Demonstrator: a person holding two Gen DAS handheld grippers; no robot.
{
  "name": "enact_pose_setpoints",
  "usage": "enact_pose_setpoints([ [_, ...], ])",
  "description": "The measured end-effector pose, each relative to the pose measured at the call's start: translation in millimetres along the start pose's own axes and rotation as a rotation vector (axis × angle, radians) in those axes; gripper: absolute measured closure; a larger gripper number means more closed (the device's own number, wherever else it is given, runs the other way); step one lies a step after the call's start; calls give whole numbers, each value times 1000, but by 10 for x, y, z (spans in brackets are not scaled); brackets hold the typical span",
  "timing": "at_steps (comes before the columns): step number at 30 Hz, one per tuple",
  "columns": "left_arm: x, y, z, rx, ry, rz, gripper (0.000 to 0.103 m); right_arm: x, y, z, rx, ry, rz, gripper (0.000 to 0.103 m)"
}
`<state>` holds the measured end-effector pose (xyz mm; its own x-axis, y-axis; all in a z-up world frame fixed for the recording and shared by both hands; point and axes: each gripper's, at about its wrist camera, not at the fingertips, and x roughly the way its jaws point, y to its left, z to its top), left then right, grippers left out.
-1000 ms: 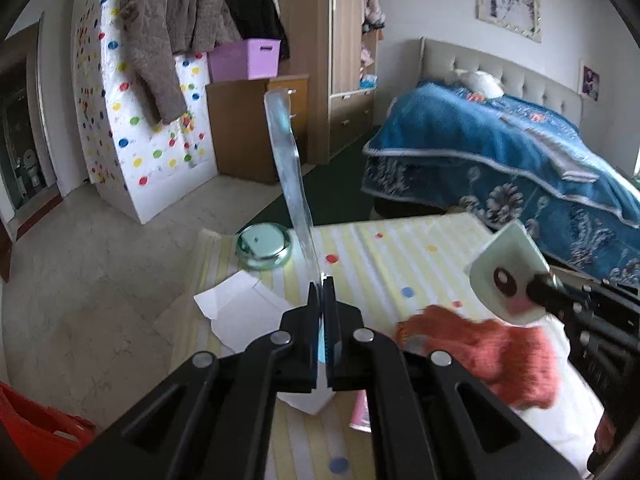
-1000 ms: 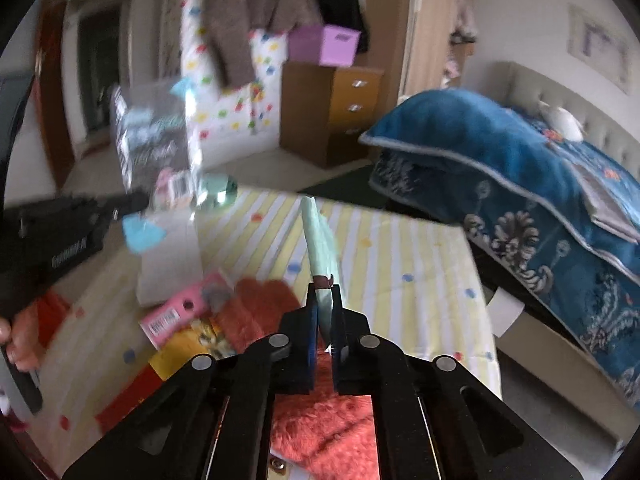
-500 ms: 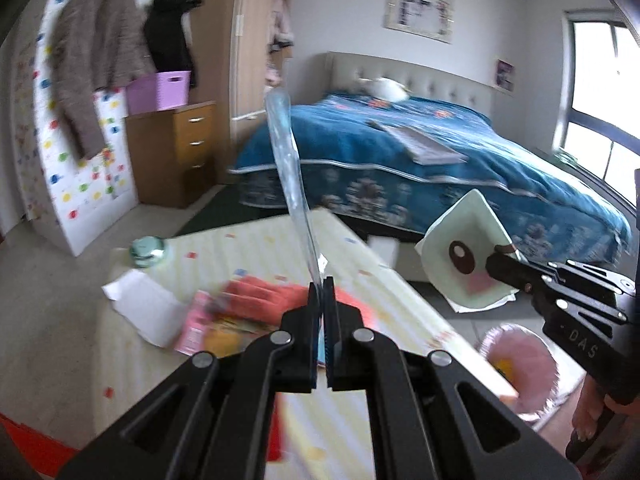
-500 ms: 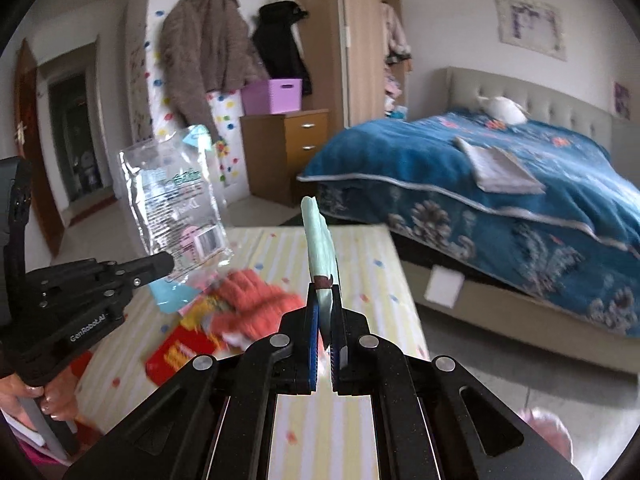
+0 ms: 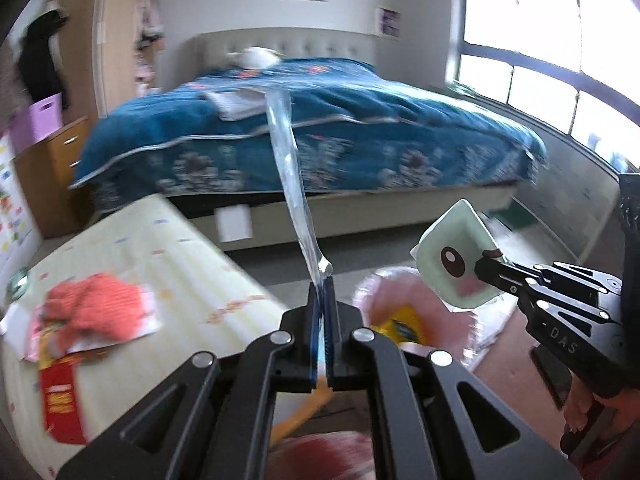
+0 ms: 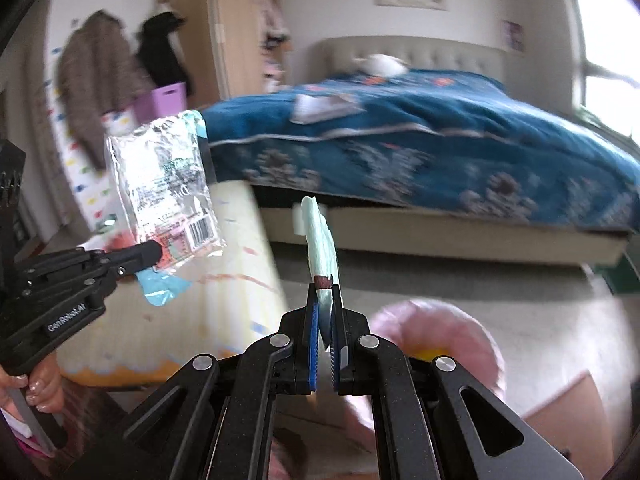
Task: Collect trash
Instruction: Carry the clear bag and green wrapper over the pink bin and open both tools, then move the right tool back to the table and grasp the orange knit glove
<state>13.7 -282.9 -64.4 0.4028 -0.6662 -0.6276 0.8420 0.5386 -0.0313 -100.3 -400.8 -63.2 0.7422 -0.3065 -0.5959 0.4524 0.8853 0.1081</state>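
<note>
The left gripper (image 5: 320, 292) had its jaws clenched on a clear plastic wrapper (image 5: 290, 176), which stood edge-on toward twelve o'clock. The right gripper (image 6: 325, 300) had its jaws clenched on a pale green packet (image 6: 320, 236), also upright. The pink bin (image 5: 404, 312) sat on the floor just beyond both, at about one o'clock from the left jaws and at about two o'clock from the right. Judging by this, the right hand was nearer the bin. More litter (image 5: 92, 316) lay on the desk (image 5: 192, 256) at nine o'clock.
</note>
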Motion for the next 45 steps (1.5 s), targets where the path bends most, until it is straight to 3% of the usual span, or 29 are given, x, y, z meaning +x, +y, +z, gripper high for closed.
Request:
enact_pose_setpoints([
  [4,275,-425,14,75,35,-60,103,-82,-518,-194,103,21,-85,98],
  [9,613,-831,34,133,81,-106,103,-93,-897,-290,168,23,-129,98],
  [17,1079,-1026,161,159,139,-133,102,150,-1279,-382,221,54,-134,98],
  [19,1212,-1062,167,166,157,-136,102,290,-1320,-361,230,77,-135,93],
  [21,1313,-1073,154,175,178,-134,93,442,-1369,-389,236,113,-133,92],
  [23,1368,-1062,127,174,192,-125,64,525,-1411,-449,256,146,-134,77],
  [25,1359,-1010,92,168,191,-126,62,513,-1384,-465,264,149,-138,70],
  [36,887,-494,10,74,158,-29,62,241,-1165,-407,232,90,-108,69],
  [41,482,-138,-35,-3,116,33,62,86,-614,-255,98,46,-14,69],
  [45,83,220,-130,-62,70,129,60,40,-147,-130,2,11,62,69],
])
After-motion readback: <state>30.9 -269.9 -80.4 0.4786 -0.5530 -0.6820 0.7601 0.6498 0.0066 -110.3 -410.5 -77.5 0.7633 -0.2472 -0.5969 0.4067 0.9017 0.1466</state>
